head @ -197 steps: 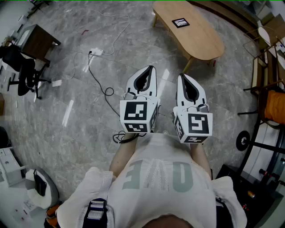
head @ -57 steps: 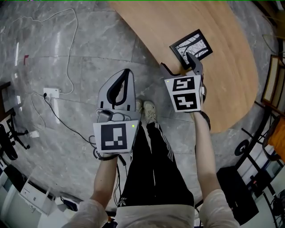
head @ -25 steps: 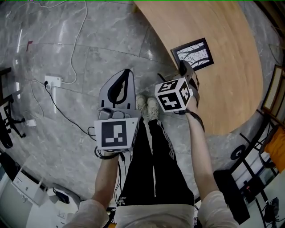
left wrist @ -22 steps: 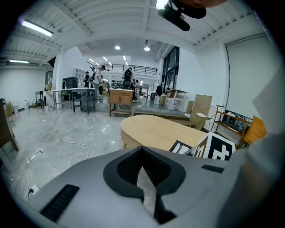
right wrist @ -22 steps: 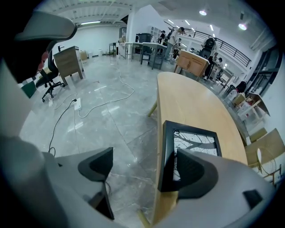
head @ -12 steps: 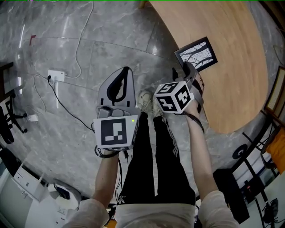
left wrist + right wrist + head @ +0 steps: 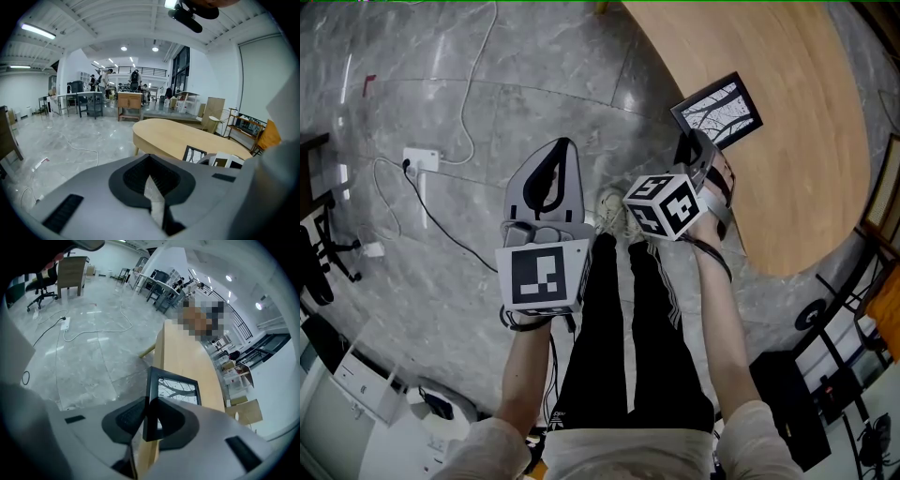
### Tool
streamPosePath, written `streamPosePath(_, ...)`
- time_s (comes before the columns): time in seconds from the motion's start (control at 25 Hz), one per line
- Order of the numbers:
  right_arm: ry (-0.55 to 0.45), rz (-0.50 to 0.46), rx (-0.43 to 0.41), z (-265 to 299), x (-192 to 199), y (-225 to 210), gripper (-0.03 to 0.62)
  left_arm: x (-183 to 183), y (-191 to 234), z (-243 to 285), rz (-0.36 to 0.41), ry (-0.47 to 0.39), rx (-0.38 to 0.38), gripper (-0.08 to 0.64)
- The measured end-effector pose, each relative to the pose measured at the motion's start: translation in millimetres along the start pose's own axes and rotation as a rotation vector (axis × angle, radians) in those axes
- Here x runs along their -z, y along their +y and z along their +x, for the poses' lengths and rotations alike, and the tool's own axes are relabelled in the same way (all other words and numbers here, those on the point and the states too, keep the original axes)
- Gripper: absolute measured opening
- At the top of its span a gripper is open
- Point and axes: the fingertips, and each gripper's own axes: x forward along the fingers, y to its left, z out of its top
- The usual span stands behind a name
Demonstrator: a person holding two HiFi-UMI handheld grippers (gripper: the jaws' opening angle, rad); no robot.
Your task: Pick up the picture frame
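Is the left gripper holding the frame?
No, the left gripper has its jaws together with nothing between them, and the frame sits well beyond it.

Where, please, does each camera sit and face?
Head view: on the person's head, facing steeply down at floor, table, picture frame; shows arms, legs, left hand-held gripper, right hand-held gripper.
Left gripper view: rides that gripper, facing forward toward the table; shut jaws show.
Right gripper view: likewise mounted, facing along the table; jaws closing on the picture frame.
Shared: table, picture frame.
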Motion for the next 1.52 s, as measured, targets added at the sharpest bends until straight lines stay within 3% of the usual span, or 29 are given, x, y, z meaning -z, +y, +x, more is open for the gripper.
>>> streamPosePath(0.48, -0.031, 0.047, 0.064, -10.1, -7.8, -13.1, 0.084, -4.9, -2.3, -3.5, 0.008, -0.013, 0.01, -0.002)
streamPosePath(0.76, -0.118, 0.077, 0.136, -46.2, -42.0, -55.1, 0.084, -41.0, -3.8, -15.7, 0.009, -0.058, 0.006, -0.002)
streamPosePath(0.88, -0.188, 0.11, 0.175, -81.0, -71.8, -89.8, 0.084, -74.1, -0.6, -29.6, 0.003, -0.089, 0.0, -0.002)
streamPosePath(1.04, -0.334, 0.192, 0.236, -162.8, -124.8, -156.8, 0.084, -147.1, 5.3, -63.7, -0.021, -0.158, -0.021, -0.002)
streamPosePath(1.2, -0.547, 0.295, 0.27, -274.7, -182.1, -233.6, 0.084, -244.7, 6.5, -106.8, -0.016, -0.249, -0.06, -0.002)
streamPosePath(1.36, -0.845, 0.483, 0.166, -408.5, -218.1, -279.3, 0.084, -334.4, -1.7, -174.5, -0.001, -0.364, -0.08, -0.002)
streamPosePath(1.52, -1.069, 0.61, 0.049, -521.9, -217.6, -289.0, 0.084, -385.0, -18.0, -250.7, 0.018, -0.444, -0.09, -0.002)
